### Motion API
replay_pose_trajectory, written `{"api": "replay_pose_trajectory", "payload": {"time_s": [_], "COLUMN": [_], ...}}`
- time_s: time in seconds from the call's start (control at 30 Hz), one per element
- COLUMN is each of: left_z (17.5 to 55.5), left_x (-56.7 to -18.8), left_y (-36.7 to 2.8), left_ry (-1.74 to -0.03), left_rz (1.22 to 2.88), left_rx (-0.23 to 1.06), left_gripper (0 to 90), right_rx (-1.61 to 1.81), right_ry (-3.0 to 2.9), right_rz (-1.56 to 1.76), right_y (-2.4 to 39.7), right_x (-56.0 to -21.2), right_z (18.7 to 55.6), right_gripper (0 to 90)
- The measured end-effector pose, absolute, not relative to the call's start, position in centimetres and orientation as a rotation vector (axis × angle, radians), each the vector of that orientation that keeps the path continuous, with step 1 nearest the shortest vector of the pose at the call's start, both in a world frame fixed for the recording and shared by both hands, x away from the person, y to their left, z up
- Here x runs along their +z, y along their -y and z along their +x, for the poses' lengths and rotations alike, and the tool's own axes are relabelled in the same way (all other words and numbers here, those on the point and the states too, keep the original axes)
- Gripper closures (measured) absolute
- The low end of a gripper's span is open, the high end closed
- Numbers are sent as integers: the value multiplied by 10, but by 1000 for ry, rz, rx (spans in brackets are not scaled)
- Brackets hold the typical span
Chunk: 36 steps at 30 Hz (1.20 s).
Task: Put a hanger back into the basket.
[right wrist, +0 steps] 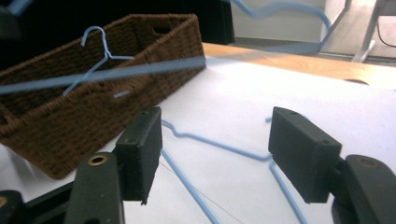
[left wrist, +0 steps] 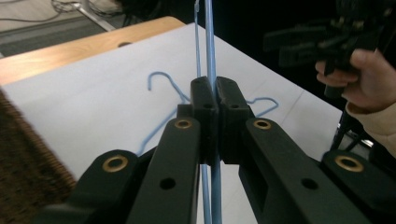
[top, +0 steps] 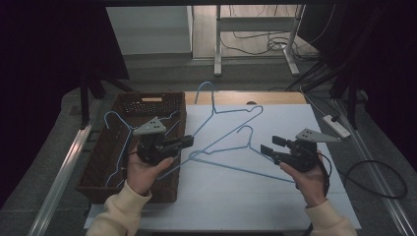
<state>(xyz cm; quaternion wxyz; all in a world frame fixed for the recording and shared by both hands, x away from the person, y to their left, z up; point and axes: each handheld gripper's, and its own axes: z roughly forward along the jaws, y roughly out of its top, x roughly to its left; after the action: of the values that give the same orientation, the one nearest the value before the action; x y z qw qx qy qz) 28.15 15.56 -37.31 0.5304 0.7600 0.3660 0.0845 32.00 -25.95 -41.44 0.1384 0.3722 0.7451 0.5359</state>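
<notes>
My left gripper (top: 189, 142) (left wrist: 210, 86) is shut on the thin wire of a blue hanger (top: 231, 112) (left wrist: 210, 46), held up above the table beside the basket. That hanger shows as a blurred bar (right wrist: 116, 72) across the right gripper view. A second blue hanger (top: 236, 147) (right wrist: 210, 142) lies flat on the white sheet. My right gripper (top: 272, 145) (right wrist: 215, 154) is open, its jaws apart just over this lying hanger and not touching it. A third blue hanger (top: 118, 125) (right wrist: 100, 51) rests in the wicker basket (top: 147, 101) (right wrist: 93, 107).
The brown basket sits along the table's left edge. A white sheet (top: 246, 196) covers most of the wooden tabletop. A power strip (top: 337, 125) and cables lie on the floor to the right. Desk legs (top: 219, 44) stand behind the table.
</notes>
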Motion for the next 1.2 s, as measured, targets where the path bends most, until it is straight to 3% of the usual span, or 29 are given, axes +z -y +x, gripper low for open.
{"api": "replay_pose_trajectory", "payload": {"time_s": [0.33, 1.2], "left_z": [274, 268], "left_x": [-369, -382], "left_y": [-190, -285], "left_ry": [-907, -1076], "left_rz": [1769, 1638], "left_rx": [250, 413], "left_gripper": [870, 871], "right_rx": [1481, 1392], "right_ry": [-2145, -2138], "right_rz": [1101, 1195], "right_y": [279, 296], "right_x": [-442, -463], "right_z": [319, 323], "right_gripper": [281, 273]}}
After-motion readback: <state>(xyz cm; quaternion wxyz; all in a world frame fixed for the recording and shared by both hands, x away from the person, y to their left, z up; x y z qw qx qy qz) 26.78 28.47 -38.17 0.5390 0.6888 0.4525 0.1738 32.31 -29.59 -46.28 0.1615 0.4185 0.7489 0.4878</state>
